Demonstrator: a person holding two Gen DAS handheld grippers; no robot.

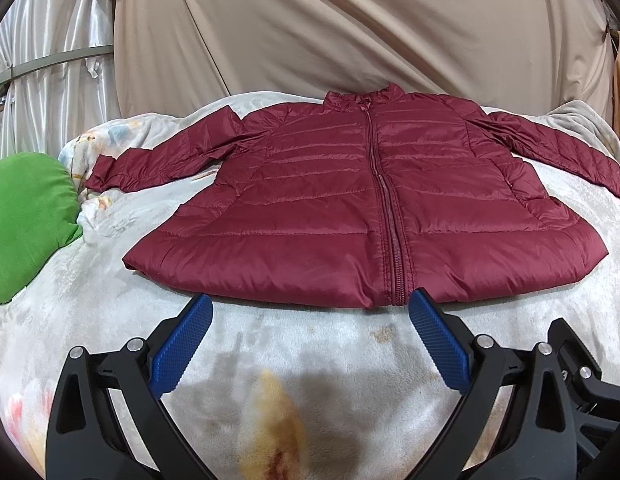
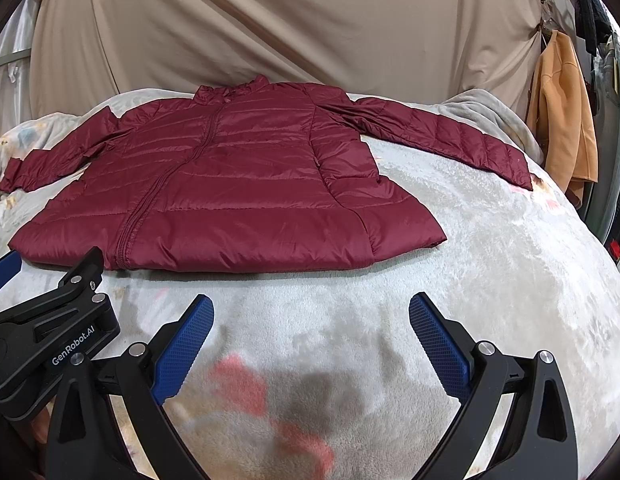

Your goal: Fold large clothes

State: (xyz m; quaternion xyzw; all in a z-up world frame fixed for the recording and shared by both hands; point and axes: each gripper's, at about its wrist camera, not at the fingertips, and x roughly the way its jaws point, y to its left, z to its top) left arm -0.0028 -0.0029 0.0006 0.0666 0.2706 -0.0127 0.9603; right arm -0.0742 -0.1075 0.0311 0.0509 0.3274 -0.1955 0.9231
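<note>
Flat jacket (image 1: 329, 208) (zipped), unfolded

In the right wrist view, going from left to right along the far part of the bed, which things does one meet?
Jacket's left sleeve → zipper → jacket's right sleeve → orange garment hanging beside the bed.
</note>
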